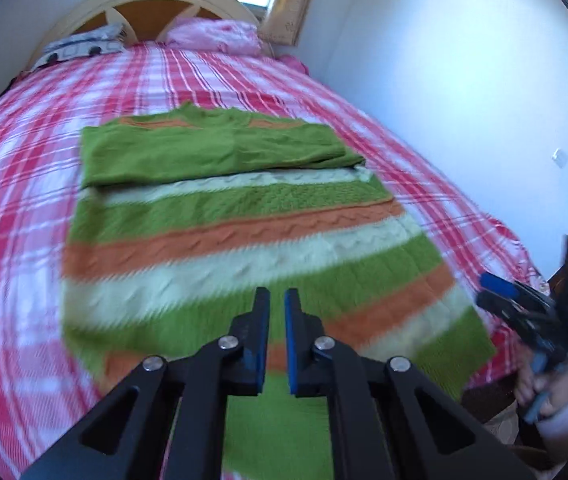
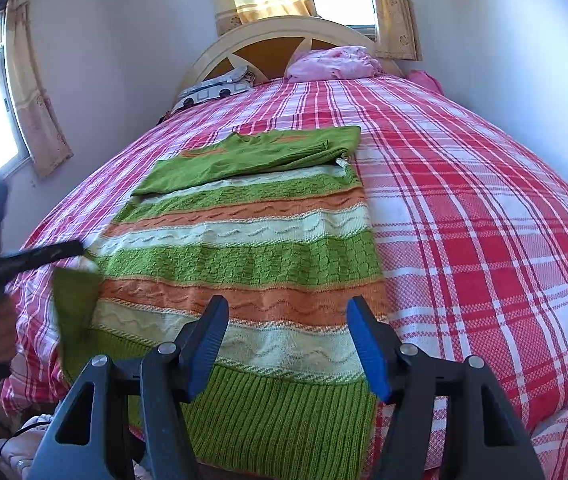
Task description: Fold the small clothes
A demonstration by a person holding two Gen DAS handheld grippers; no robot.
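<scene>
The left claw point(image 1: 277, 300) has its blue-padded jaws drawn nearly together. In the right wrist view its tip, blurred, holds a lifted green corner of the striped green, orange and cream knitted sweater point(image 2: 244, 248) at the near left edge. The right claw point(image 2: 285, 312) hangs half open with nothing between its jaws, over the ribbed green hem at the near end. The sweater lies flat along the red-and-white checked bedspread point(image 2: 463, 208), its sleeves folded across the far end. Beyond it, a pink pillow point(image 2: 333, 62) rests against the cream arched headboard point(image 2: 276, 30).
</scene>
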